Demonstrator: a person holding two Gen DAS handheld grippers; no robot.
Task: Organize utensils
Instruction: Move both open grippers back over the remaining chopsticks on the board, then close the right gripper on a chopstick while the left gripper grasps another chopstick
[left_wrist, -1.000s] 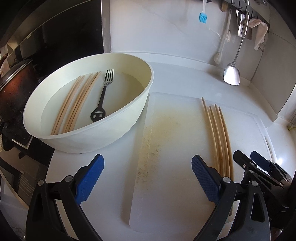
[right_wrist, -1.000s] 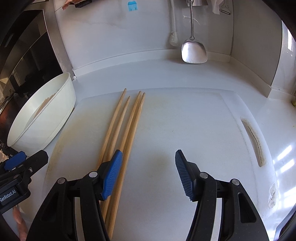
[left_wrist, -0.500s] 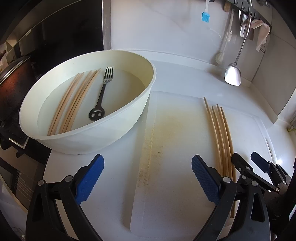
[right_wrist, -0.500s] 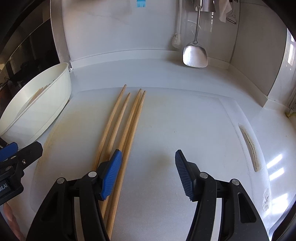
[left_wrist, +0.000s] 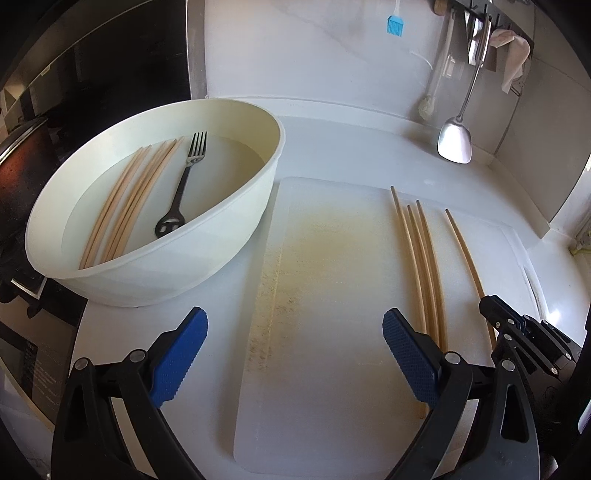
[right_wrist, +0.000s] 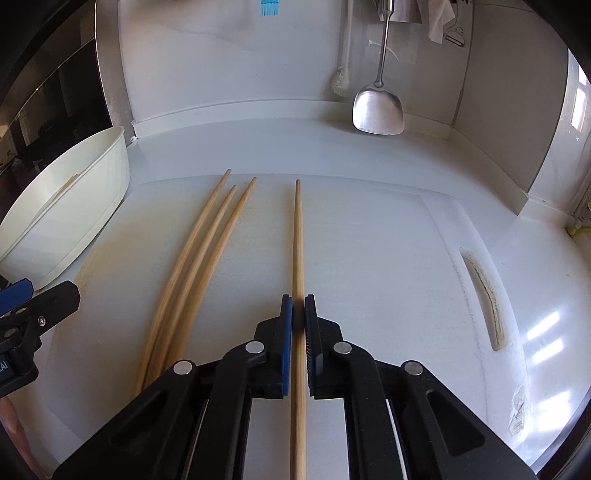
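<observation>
My right gripper (right_wrist: 298, 306) is shut on one wooden chopstick (right_wrist: 297, 236), which points away along the white cutting board (right_wrist: 388, 258). Three more chopsticks (right_wrist: 199, 251) lie side by side on the board to its left. In the left wrist view the held chopstick (left_wrist: 463, 247) stands apart from those three (left_wrist: 421, 251), and the right gripper (left_wrist: 517, 328) shows at the right edge. My left gripper (left_wrist: 295, 350) is open and empty above the board's near part. A cream bowl (left_wrist: 236, 229) at the left holds several chopsticks (left_wrist: 129, 206) and a dark fork (left_wrist: 183, 188).
A metal spatula (right_wrist: 378, 107), a brush and a blue silicone brush (left_wrist: 394, 26) hang on the back wall. A dark stove area (left_wrist: 22, 166) lies left of the bowl. The board's handle slot (right_wrist: 484, 299) is at the right.
My right gripper closed on the rightmost chopstick and shifted it to the right, away from the other three. The left gripper stayed open and moved little.
</observation>
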